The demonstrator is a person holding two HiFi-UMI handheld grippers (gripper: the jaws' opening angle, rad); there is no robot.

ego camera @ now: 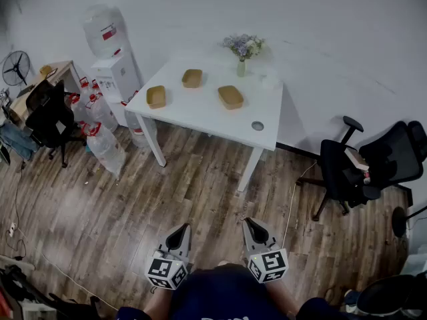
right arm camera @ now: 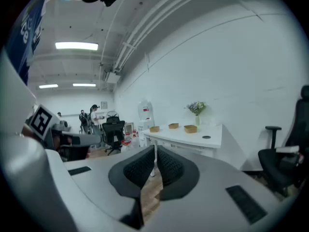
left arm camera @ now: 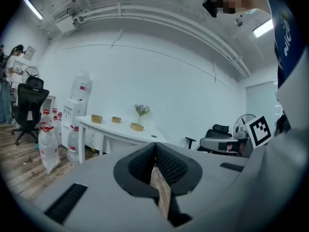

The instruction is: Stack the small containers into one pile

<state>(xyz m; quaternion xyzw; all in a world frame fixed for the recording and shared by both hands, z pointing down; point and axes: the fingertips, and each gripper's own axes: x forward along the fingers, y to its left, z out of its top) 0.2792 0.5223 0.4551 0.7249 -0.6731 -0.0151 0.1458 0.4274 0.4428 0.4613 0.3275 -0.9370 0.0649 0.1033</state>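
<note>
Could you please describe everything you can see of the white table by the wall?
The white table stands on white legs on the wooden floor, close to the wall. Its flat top looks smooth. Three small brown containers rest on it, apart and unstacked: the left container, the back container, the right container. A vase of flowers stands near the back edge, and a round grey disc lies near the front right corner. Water jugs crowd its left end.

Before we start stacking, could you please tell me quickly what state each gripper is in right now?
Left gripper: closed, jaws together, holding nothing.
Right gripper: closed, jaws together, holding nothing.
</note>
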